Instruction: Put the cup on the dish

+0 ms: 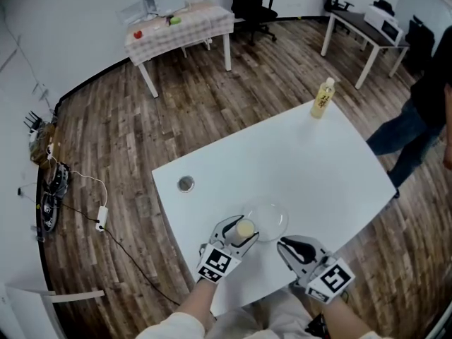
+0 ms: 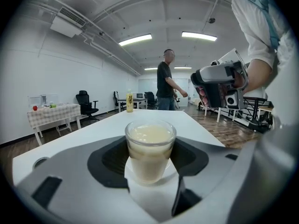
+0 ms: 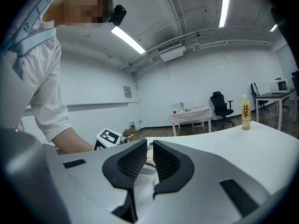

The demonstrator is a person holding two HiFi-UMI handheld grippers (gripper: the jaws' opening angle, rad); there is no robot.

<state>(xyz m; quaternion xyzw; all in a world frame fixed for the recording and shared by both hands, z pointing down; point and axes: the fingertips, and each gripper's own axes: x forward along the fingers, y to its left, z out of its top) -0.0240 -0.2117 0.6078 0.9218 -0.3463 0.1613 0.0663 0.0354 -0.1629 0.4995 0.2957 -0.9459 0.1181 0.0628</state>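
A small clear cup [image 1: 245, 229] filled with a cream-coloured liquid stands upright between the jaws of my left gripper [image 1: 242, 227]. In the left gripper view the dark pads [image 2: 111, 158] press on both sides of the cup [image 2: 149, 149]. The clear round dish [image 1: 272, 217] lies on the white table [image 1: 318, 161], and the cup is at its near-left rim. My right gripper [image 1: 288, 244] hovers just right of the dish near the table's front edge. Its jaws [image 3: 149, 146] are almost together with nothing between them.
A yellow bottle [image 1: 323, 98] stands at the table's far corner. A round cable hole [image 1: 186, 183] is in the table's left part. A person [image 1: 417, 119] stands right of the table. A checked-cloth table [image 1: 180, 23] and office chairs stand at the back.
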